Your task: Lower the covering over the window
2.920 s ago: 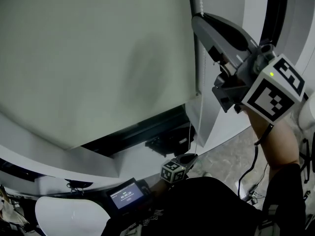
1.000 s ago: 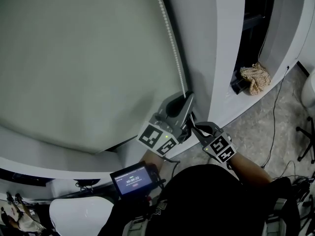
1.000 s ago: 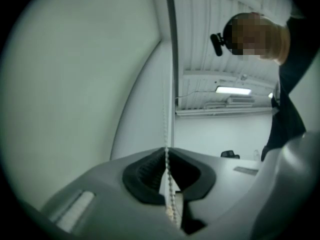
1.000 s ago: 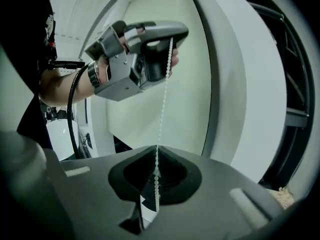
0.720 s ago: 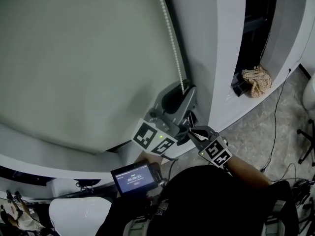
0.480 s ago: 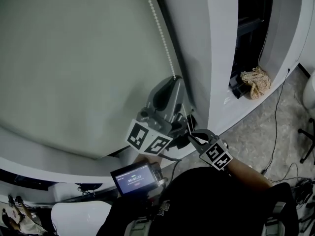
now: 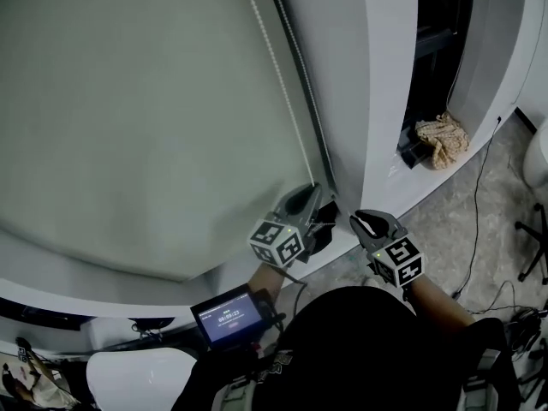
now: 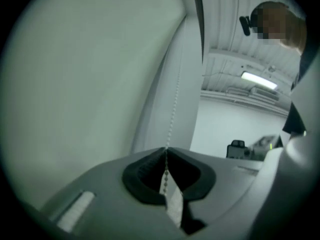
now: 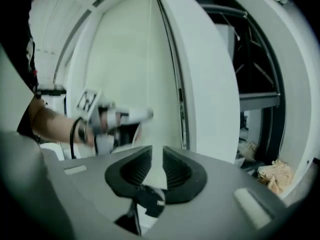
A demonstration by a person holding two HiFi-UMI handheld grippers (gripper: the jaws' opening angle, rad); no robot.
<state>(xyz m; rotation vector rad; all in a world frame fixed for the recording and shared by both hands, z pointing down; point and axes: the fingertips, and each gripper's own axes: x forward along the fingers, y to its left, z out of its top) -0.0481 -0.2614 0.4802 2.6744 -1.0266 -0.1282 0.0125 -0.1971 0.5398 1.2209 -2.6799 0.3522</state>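
One white bead chain [image 7: 271,67], clamped in left gripper [image 7: 312,193].
It slants from top centre downward; right gripper's [image 7: 363,221] jaws, just opening narrowly, empty.

You face one window blind [image 7: 137,118] with one bead chain [image 7: 273,67] hanging at its right edge. You hold two grippers: the left gripper [image 7: 310,197], clamped on that chain, and the right gripper [image 7: 364,221], its jaws just opened around nothing, and they carry two marker cubes [image 7: 278,242], one each. There is also one small lit screen [image 7: 224,316] at your front and one crumpled cloth [image 7: 438,134] in the dark recess.
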